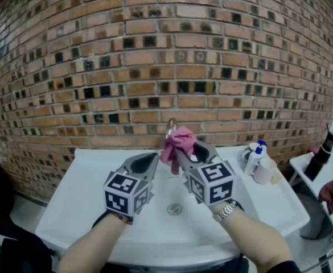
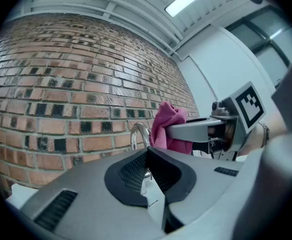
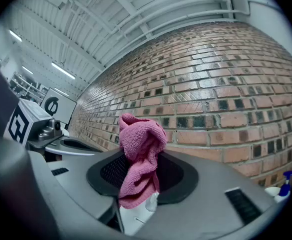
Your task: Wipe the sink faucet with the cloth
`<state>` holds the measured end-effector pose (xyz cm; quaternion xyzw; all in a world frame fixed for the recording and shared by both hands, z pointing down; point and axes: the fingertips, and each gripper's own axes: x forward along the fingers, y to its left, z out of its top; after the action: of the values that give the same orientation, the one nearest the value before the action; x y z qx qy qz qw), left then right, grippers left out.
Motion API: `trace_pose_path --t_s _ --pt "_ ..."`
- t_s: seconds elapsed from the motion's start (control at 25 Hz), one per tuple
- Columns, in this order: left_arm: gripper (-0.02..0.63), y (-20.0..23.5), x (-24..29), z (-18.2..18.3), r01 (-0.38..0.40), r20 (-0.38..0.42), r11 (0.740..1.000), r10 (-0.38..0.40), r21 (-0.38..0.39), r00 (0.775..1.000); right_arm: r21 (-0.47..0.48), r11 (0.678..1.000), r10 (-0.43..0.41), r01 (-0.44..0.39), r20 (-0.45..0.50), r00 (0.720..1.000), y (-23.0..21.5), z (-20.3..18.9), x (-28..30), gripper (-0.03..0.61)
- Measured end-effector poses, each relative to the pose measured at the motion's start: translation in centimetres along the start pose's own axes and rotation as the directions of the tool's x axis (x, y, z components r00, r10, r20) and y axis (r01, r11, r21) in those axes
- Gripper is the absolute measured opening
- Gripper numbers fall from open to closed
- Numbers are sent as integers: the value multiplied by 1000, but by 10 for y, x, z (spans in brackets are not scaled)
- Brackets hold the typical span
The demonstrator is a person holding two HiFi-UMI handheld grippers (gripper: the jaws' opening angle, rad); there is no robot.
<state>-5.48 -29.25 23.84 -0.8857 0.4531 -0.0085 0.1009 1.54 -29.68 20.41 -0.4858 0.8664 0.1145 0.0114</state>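
Pink cloth (image 1: 177,143) sits bunched at the curved top of the faucet (image 1: 169,128), mid back edge of the white sink (image 1: 92,181); can't tell if they actually touch. Right gripper (image 1: 183,152) has its jaws clamped on the cloth's lower part, and the rest sticks up past the tips. Left gripper (image 1: 151,159) is just left of it over the basin, jaws fully together with nothing in them, aimed at the faucet. Drain (image 1: 174,209) mid-basin, below both grippers. Spray bottle (image 1: 256,157) with blue top at the sink's back right corner. Brick wall (image 1: 155,50) behind.
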Motion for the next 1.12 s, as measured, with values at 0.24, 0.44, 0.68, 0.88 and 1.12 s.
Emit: trace_pose_path --t_s 0.24,0.44,0.68,0.88,1.12 --pt "6 5 1 -4 -1 2 1000 1 -18 1000 -23 1000 -8 8 -4 1000 -2 4 16 160" --pt "6 10 3 -4 -5 12 999 5 -41 1000 -35 999 -18 18 -8 1000 -10 7 27 158" --pt "5 16 9 -7 -2 8 998 2 -56 1000 -51 998 -28 28 0 1000 -19 15 37 158" --pt "6 11 17 -2 10 11 999 -10 -43 1000 -59 998 -34 34 4 999 -28 20 45 158" --pt "5 7 23 -2 11 14 999 -10 -36 1000 -67 997 -43 43 2 999 -40 24 55 158"
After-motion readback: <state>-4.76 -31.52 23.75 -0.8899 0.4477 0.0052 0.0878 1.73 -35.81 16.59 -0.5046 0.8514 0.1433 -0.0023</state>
